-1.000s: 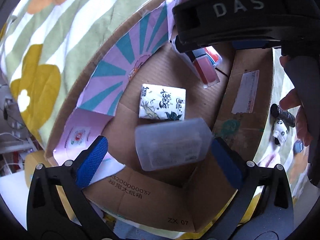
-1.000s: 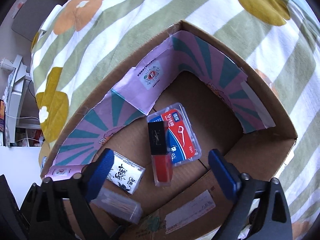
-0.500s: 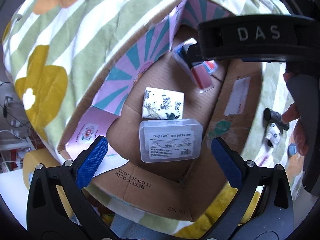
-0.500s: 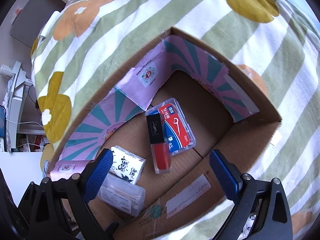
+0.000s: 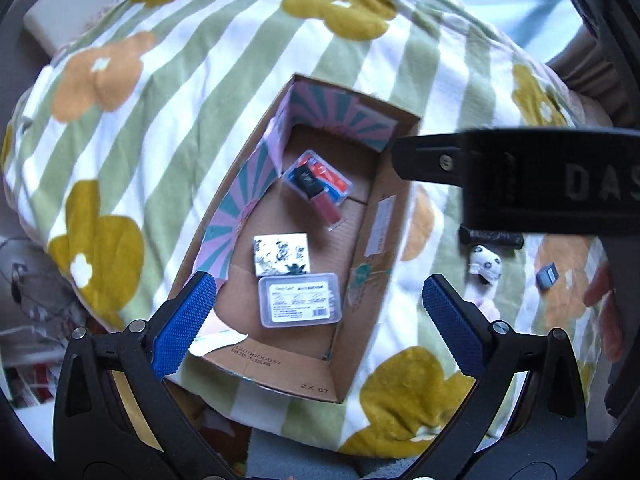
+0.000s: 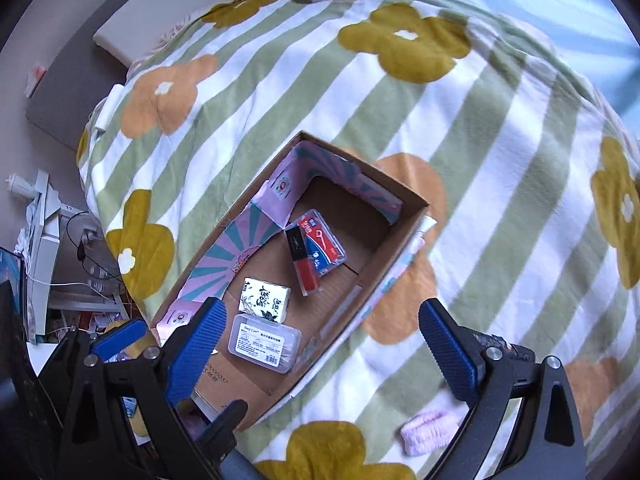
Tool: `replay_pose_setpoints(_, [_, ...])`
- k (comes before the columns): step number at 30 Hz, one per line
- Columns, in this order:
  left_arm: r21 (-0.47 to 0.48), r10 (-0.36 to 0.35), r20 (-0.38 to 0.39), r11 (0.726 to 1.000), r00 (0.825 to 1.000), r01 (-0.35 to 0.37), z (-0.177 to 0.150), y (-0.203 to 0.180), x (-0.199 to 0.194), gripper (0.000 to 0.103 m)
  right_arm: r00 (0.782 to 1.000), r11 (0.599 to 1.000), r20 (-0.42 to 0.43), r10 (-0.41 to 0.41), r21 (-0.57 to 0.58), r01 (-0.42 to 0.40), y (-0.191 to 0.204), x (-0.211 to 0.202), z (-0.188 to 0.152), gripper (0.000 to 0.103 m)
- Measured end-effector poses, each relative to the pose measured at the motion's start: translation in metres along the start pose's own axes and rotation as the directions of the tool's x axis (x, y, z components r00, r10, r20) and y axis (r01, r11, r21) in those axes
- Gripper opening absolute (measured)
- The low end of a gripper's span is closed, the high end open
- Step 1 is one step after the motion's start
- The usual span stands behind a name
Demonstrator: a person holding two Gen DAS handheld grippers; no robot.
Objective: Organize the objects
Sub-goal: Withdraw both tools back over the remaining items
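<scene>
An open cardboard box (image 5: 394, 216) (image 6: 394, 258) lies on a flowered, striped blanket. Inside lie a clear plastic case (image 5: 298, 300) (image 6: 264, 342), a patterned tissue pack (image 5: 281, 254) (image 6: 264, 298), a red lipstick with a black cap (image 5: 320, 198) (image 6: 304, 266) and a red and blue floss box (image 5: 334, 176) (image 6: 324, 242). My left gripper (image 5: 320, 328) hangs open high above the box's near end, empty. My right gripper (image 6: 320, 346) is open and empty too, above the box's near right wall. The right gripper's black body crosses the left wrist view.
On the blanket right of the box lie a black tube (image 5: 490, 238), a small white panda toy (image 5: 486, 266) and a small grey item (image 5: 547, 276). A pink fuzzy item (image 6: 430, 430) lies near the right gripper. A white cushion (image 6: 132, 38) sits at the bed's far edge; clutter is below left.
The clear case left my open left gripper and now lies flat in the box beside the tissue pack. Both grippers have risen well away from the box.
</scene>
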State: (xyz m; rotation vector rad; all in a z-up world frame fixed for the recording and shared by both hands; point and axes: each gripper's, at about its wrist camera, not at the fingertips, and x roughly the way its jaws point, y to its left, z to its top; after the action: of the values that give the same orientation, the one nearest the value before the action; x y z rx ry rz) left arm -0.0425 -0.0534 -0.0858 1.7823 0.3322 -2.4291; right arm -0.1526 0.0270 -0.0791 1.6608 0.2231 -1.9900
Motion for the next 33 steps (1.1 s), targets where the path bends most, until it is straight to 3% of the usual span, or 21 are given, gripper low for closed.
replay_pose_setpoints(7, [0.102, -0.038, 0.052, 0.994, 0.998, 0.032, 0.004, -0.039, -0.022, 0.103, 0.992, 0.988, 0.087, -0.096, 0.126, 0.084, -0.036, -0.064, -0.038, 0.096])
replay_pose_setpoints(12, [0.208, -0.077, 0.091, 0.977, 0.993, 0.057, 0.005, -0.076, -0.037, 0.103, 0.971, 0.956, 0.128, -0.201, 0.241, 0.166, -0.068, -0.103, -0.080, 0.096])
replay_pose_setpoints(15, [0.245, -0.115, 0.089, 0.965, 0.989, 0.090, 0.006, -0.093, -0.041, 0.102, 0.946, 0.921, 0.128, -0.299, 0.299, 0.251, -0.082, -0.120, -0.109, 0.096])
replay_pose_setpoints(20, [0.275, -0.175, 0.055, 0.949, 0.983, 0.153, 0.000, -0.111, -0.042, 0.102, 0.932, 0.875, 0.122, -0.341, 0.403, 0.268, -0.105, -0.136, -0.156, 0.096])
replay_pose_setpoints(23, [0.310, -0.176, 0.045, 0.938, 0.983, 0.154, -0.006, -0.126, -0.042, 0.102, 0.932, 0.848, 0.122, -0.340, 0.468, 0.249, -0.115, -0.139, -0.176, 0.096])
replay_pose_setpoints(33, [0.423, -0.219, 0.085, 0.891, 0.972, 0.164, -0.016, -0.164, -0.061, 0.102, 0.899, 0.809, 0.198, -0.391, 0.539, 0.234, -0.126, -0.168, -0.210, 0.096])
